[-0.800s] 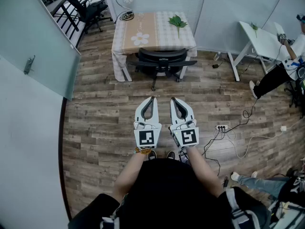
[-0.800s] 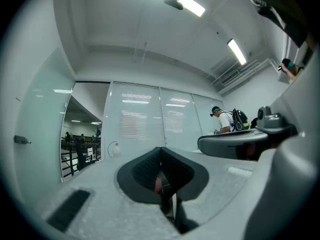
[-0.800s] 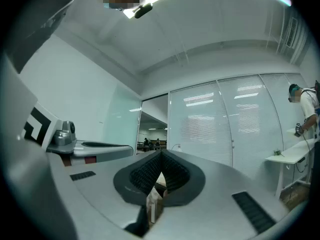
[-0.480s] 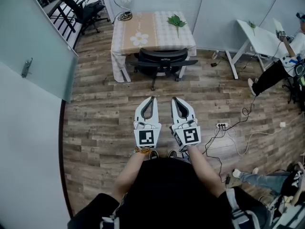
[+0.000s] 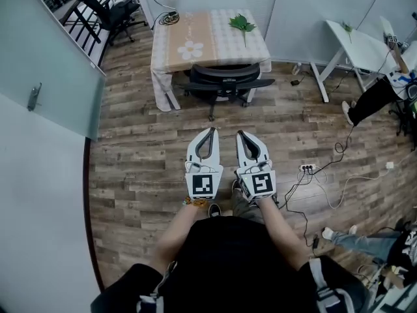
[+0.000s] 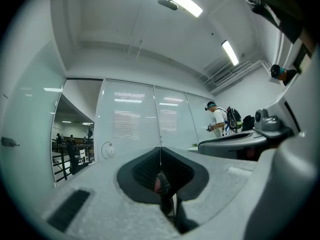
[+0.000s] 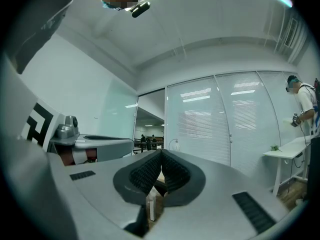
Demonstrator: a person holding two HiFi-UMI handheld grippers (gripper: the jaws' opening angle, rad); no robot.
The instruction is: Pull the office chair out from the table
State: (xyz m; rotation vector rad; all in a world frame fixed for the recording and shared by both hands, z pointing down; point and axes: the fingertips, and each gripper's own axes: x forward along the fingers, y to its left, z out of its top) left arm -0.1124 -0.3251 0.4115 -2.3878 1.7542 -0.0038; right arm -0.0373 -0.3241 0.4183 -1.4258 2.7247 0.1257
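You hold both pairs of tongs out in front of your body, side by side and roughly level, tips aimed toward the desk. Your left tongs are closed: the two jaws meet at the tip with nothing between them, and the left gripper view shows the dark pads pressed together. Your right tongs are likewise drawn together and empty. They sit just beside the left pair without touching it. Your left forearm and right forearm reach forward from bent elbows, angling slightly inward, with each wrist straight behind its marker cube.

The office chair stands pushed in at the near side of the desk. Its black backrest faces you, its seat is tucked under the desk's edge, and an armrest juts out on either side. It is well apart from both tongs, with a stretch of wooden floor between. A checked cloth covers the desk, and a green leaf lies near the far right corner.
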